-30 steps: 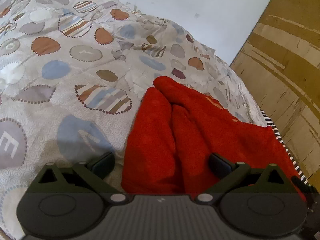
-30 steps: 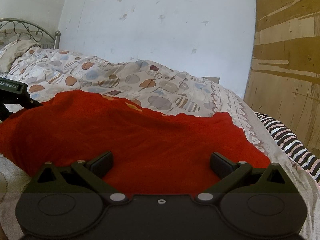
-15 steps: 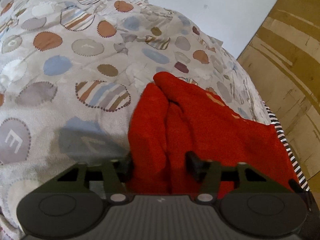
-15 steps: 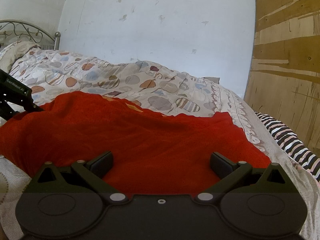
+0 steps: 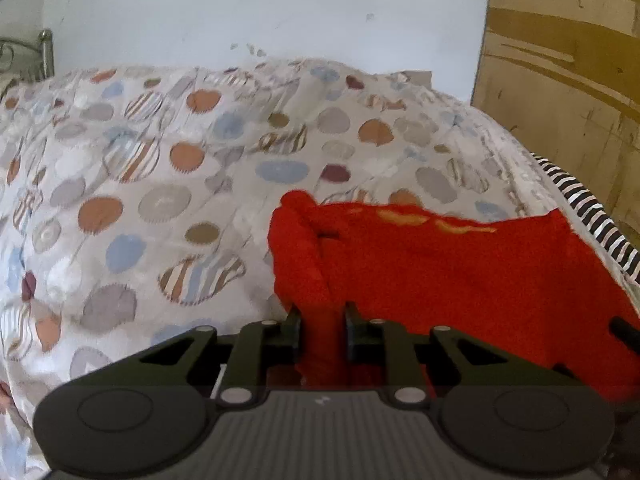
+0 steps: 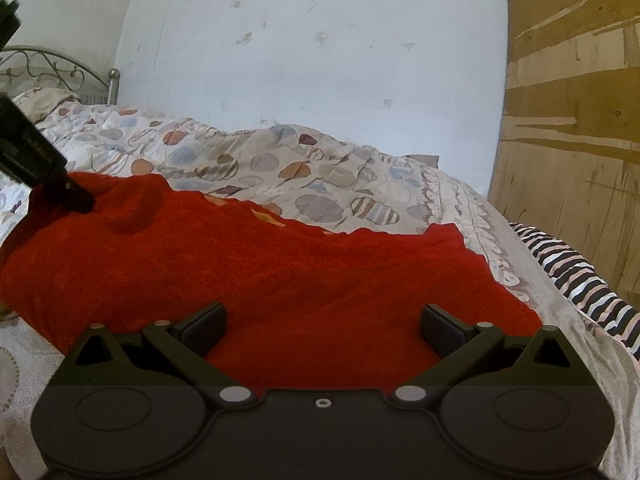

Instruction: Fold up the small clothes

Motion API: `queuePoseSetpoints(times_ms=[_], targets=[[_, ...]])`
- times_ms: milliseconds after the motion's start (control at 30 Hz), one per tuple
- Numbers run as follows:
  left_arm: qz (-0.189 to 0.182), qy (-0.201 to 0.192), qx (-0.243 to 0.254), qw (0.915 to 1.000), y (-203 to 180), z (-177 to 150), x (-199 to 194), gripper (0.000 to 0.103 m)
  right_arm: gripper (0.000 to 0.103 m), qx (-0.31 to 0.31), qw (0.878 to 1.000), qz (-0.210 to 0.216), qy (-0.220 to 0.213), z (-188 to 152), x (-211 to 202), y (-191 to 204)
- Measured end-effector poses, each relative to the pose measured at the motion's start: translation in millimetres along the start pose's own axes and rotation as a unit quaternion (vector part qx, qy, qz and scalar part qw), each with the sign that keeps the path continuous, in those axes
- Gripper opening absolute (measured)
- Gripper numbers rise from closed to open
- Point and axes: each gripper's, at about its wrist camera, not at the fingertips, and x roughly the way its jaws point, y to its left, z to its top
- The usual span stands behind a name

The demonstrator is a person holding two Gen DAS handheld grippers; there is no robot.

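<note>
Red cloth (image 6: 280, 272) lies on bed (image 5: 168, 208), lower centre of frame. Left gripper (image 5: 322, 330): jaws closing on bunched cloth corner. Right gripper (image 6: 322, 322): jaws spread wide, nothing between.

Risk: thin pinch slips when lifted; one-sided pull drags cloth, fold goes crooked.

Writing: small label on left gripper body, upper left of right view, too blurred to read.

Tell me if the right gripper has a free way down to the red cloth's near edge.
Probably yes: the right gripper is open just above the red cloth, nothing lying between; the left gripper is closing on a far corner.
</note>
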Motion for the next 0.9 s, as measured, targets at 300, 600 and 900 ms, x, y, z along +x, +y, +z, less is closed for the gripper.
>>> queuePoseSetpoints(times_ms=[300, 600, 900], targets=[[-0.086, -0.04, 0.036, 0.9948, -64, 54, -29, 0.017, 0.103, -0.006, 1.0, -0.012, -0.005, 7, -11, -6], [-0.165, -0.038, 0.173, 0.9702, -203, 58, -21, 0.017, 0.102, -0.172, 0.981, -0.085, -0.017, -3, -59, -20], [-0.199, 0.012, 0.242, 0.9495, -259, 5, 13, 0.026, 0.102, -0.156, 0.983, -0.093, 0.005, -24, -72, -39]])
